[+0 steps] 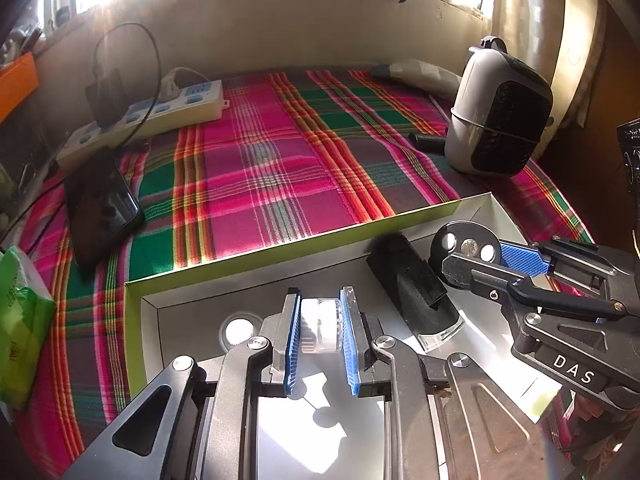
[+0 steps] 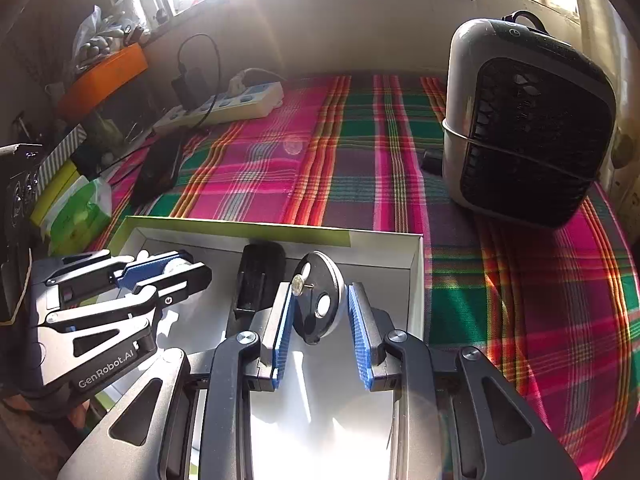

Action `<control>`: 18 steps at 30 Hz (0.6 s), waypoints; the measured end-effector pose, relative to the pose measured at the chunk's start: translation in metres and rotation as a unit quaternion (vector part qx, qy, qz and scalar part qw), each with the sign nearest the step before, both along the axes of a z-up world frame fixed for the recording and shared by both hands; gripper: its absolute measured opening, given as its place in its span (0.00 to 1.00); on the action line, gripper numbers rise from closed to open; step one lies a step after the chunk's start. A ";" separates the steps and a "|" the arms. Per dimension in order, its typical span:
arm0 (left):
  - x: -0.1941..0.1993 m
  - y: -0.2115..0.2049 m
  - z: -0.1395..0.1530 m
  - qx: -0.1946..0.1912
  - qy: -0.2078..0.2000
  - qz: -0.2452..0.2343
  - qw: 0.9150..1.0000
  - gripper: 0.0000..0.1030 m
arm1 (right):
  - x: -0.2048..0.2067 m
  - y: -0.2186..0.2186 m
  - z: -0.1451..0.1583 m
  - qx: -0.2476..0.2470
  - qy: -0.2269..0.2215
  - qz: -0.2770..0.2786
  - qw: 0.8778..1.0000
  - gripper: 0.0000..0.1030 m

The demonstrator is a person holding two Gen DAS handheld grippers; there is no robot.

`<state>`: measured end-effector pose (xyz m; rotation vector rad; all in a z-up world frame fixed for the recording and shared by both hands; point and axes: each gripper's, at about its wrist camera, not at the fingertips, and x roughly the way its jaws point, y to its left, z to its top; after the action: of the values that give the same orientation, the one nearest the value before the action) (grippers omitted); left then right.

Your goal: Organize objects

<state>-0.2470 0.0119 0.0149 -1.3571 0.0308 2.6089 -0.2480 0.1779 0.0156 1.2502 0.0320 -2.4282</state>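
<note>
2 tools over box (image 1: pixel 248 264), left tool (image 1: pixel 320 332) clamps clear case (image 1: pixel 320 328), right tool (image 2: pixel 320 312) loosely straddles black disc (image 2: pixel 318 300).

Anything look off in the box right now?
Nothing is spilled or broken. The black disc stands on edge, tilted between the right gripper's fingers; the black block lies askew in the box.

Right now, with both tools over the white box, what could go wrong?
1. The left tool pinches a small clear round case near its fingertips; it might slip out.
2. The black disc sits tilted inside the right tool, pads not visibly clamping; it may tip.
3. Both tools crowd the black block in the white box; they could collide.
</note>
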 end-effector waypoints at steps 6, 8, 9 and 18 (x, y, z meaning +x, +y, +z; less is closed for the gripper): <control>0.000 0.001 -0.002 -0.003 -0.005 -0.001 1.000 0.17 | 0.000 0.000 0.000 0.004 0.002 -0.001 1.000 0.28; 0.000 0.000 -0.002 -0.004 -0.006 0.000 1.000 0.17 | 0.000 -0.001 0.000 0.006 0.003 -0.002 1.000 0.28; 0.000 0.000 -0.002 -0.005 -0.006 -0.001 1.000 0.17 | 0.000 -0.001 0.000 0.007 0.003 -0.001 1.000 0.28; 0.000 -0.001 -0.002 -0.007 -0.008 0.001 1.000 0.22 | 0.002 -0.002 -0.001 0.006 0.002 -0.002 1.000 0.28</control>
<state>-0.2472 0.0111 0.0125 -1.3825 0.0451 2.6032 -0.2460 0.1758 0.0150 1.2525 0.0451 -2.4367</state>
